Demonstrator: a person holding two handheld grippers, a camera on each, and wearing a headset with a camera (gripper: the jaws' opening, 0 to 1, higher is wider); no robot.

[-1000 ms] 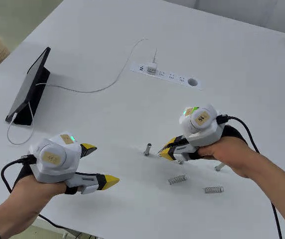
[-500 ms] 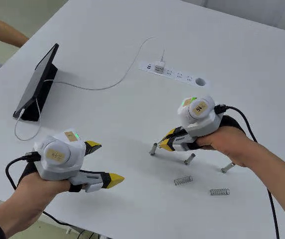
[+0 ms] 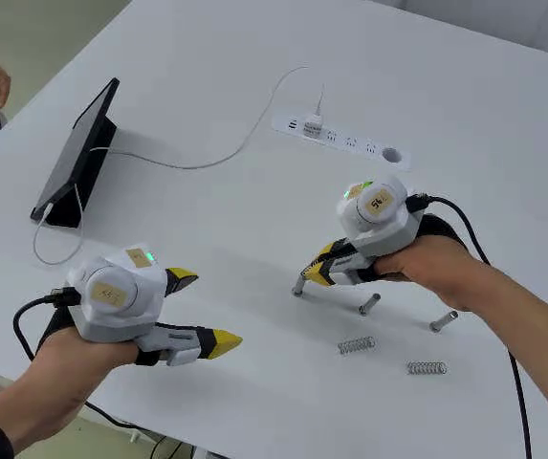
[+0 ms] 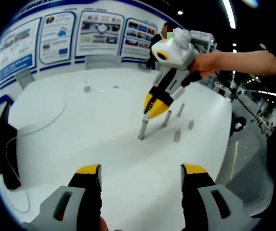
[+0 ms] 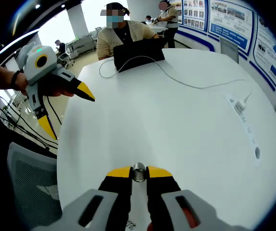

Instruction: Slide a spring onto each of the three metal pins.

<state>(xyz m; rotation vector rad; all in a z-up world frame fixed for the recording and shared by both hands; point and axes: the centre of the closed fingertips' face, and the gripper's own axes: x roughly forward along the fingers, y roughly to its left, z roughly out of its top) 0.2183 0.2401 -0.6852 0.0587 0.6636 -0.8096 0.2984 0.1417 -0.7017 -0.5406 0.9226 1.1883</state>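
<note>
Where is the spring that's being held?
The spring is pinched in the right hand-held gripper, just above the leftmost pin in the head view.

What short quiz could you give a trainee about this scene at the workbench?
1. True or false: the left gripper holds a spring.
2. How many springs lie loose on the table? A one, B two, C three.
3. Fill in: the right gripper is shut on a ___.
Key: 1 false, it is open and empty; 2 B; 3 spring.
</note>
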